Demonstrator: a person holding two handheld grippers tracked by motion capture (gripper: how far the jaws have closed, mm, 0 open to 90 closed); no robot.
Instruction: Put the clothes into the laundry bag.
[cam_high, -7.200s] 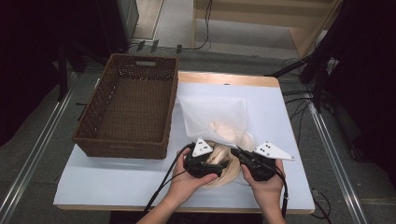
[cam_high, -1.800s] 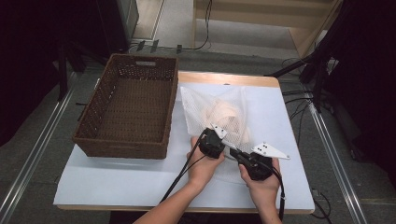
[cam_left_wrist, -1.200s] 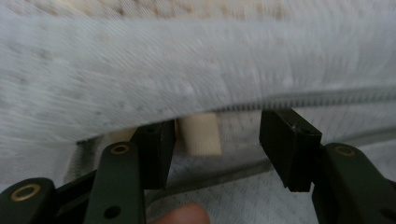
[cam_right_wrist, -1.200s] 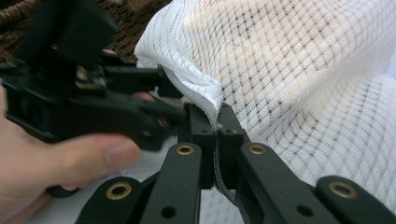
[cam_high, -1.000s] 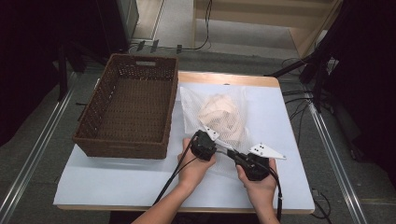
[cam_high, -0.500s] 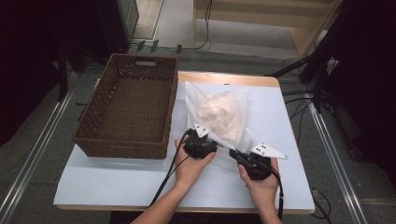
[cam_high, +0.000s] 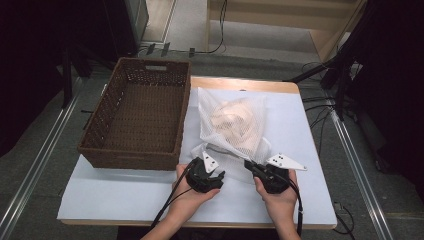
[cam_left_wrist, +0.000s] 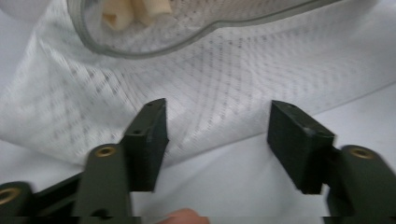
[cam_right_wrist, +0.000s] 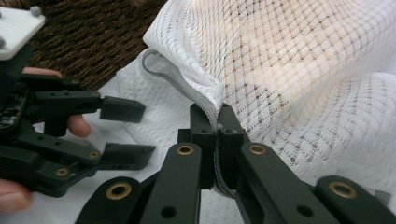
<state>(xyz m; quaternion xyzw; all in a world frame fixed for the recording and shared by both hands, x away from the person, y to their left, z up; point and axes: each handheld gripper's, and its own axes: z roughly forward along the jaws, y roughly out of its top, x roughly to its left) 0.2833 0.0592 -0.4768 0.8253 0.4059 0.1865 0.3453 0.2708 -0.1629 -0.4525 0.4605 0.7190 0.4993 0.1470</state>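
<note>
A white mesh bag (cam_high: 234, 125) with a cream cloth bundle inside lies on the table's middle, its mouth toward me. My right gripper (cam_high: 253, 167) is shut on the bag's hem (cam_right_wrist: 215, 122), lifting the edge. My left gripper (cam_high: 216, 176) stands open just short of the bag's near edge, with only mesh (cam_left_wrist: 224, 107) and tabletop between its fingers (cam_left_wrist: 149, 140). In the right gripper view the left gripper (cam_right_wrist: 126, 128) shows open at the left, beside the bag's rim.
A brown wicker basket (cam_high: 140, 117) stands empty at the left, close against the bag. The white table cover (cam_high: 115, 195) has free room along the near edge. Cables trail from both grippers toward me.
The left gripper has pulled back from the bag toward me and now stands open near its edge. The cream bundle has gone deeper into the bag. The right gripper has kept its hold.
</note>
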